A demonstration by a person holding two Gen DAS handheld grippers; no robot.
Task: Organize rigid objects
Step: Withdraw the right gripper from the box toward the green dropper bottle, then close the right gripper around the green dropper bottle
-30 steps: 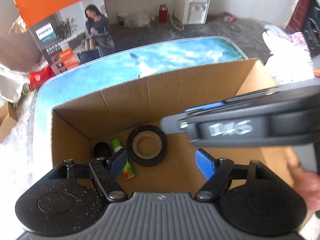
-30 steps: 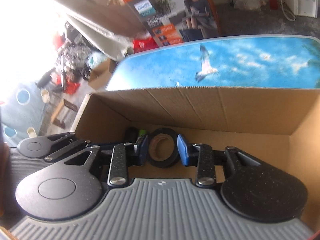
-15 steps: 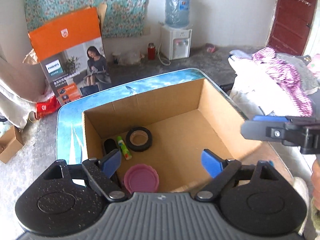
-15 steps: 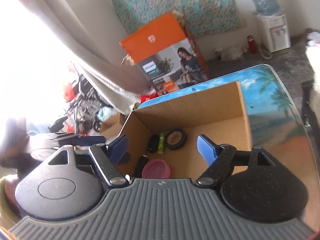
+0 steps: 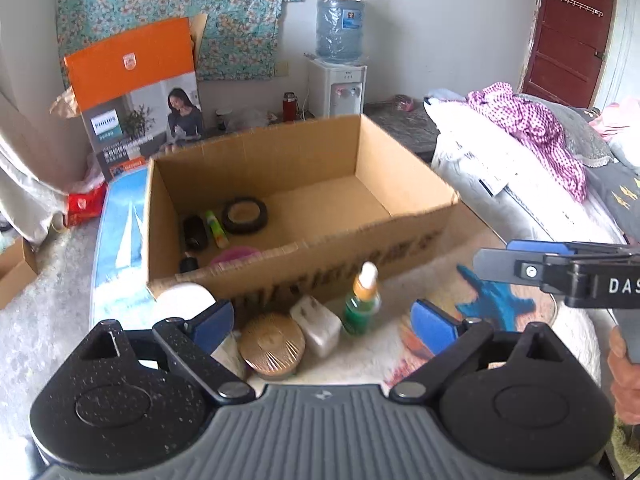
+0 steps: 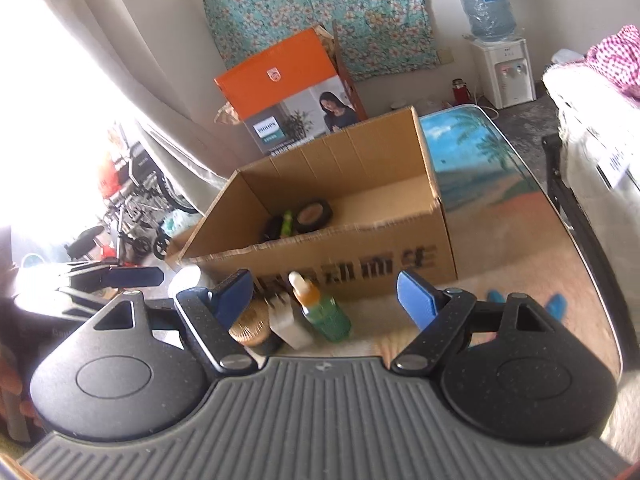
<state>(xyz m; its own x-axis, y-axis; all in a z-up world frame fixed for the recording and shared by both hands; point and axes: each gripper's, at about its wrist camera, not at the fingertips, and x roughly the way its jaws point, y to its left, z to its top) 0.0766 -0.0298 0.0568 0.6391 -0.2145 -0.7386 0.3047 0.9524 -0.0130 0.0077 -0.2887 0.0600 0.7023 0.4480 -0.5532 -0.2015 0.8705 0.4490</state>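
Observation:
An open cardboard box [image 5: 360,240] [image 6: 360,248] stands on the table. Inside lie a black tape roll [image 5: 245,215] [image 6: 314,213], a green tube [image 5: 216,229], a black item [image 5: 195,233] and a pink lid [image 5: 236,255]. In front of the box stand a green dropper bottle [image 5: 362,304] [image 6: 322,312], a white plug adapter [image 5: 316,325] [image 6: 286,326], a brown round lid [image 5: 272,346] [image 6: 250,330] and a white round object [image 5: 186,300]. My left gripper [image 5: 322,320] is open and empty above these. My right gripper [image 6: 324,294] is open and empty, also over them.
The table top [image 6: 480,184] has a beach print. An orange Philips carton [image 5: 136,96] stands behind the box. A water dispenser [image 5: 338,76] is at the far wall. Bedding [image 5: 520,152] lies to the right. A wheelchair [image 6: 136,208] stands at the left.
Both grippers have pulled back and up out of the box toward the near side. The right gripper, nearly closed around the tape roll a second ago, is open; the roll lies in the box.

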